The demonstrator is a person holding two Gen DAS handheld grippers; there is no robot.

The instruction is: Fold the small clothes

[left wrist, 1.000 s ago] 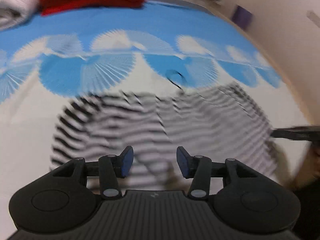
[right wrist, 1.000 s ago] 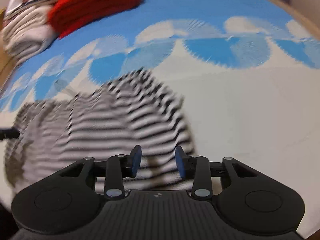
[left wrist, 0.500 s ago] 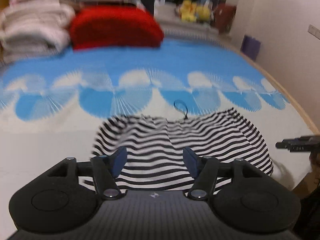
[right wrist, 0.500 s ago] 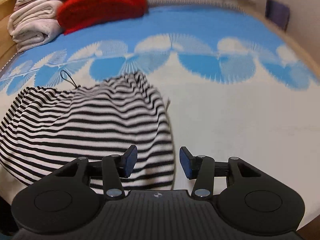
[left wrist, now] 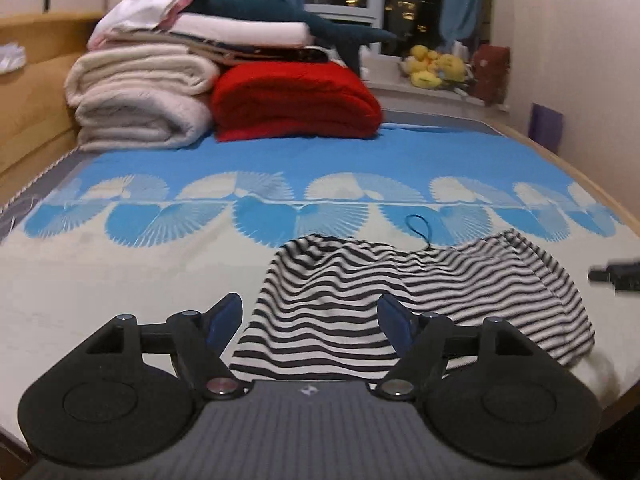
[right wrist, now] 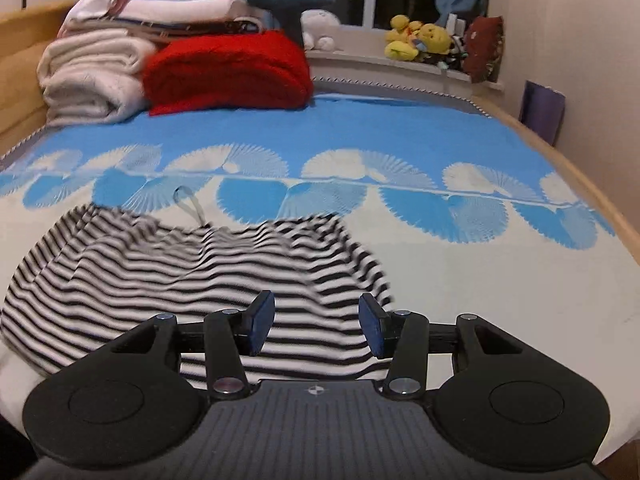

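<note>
While the striped garment [left wrist: 400,300] is spread crosswise at lower centre on the bedspread [left wrist: 100,300], both the opening left gripper [left wrist: 310,320] and parted right gripper [right wrist: 316,322] are held empty above its near edge.

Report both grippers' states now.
Left gripper: opening, holding nothing; striped garment lies beyond its fingers.
Right gripper: open, holding nothing.

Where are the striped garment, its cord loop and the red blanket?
striped garment [left wrist: 332,304]: left wrist view, middle of its left half.
cord loop [left wrist: 418,227]: left wrist view, top of the loop.
red blanket [right wrist: 228,72]: right wrist view, front face.
</note>
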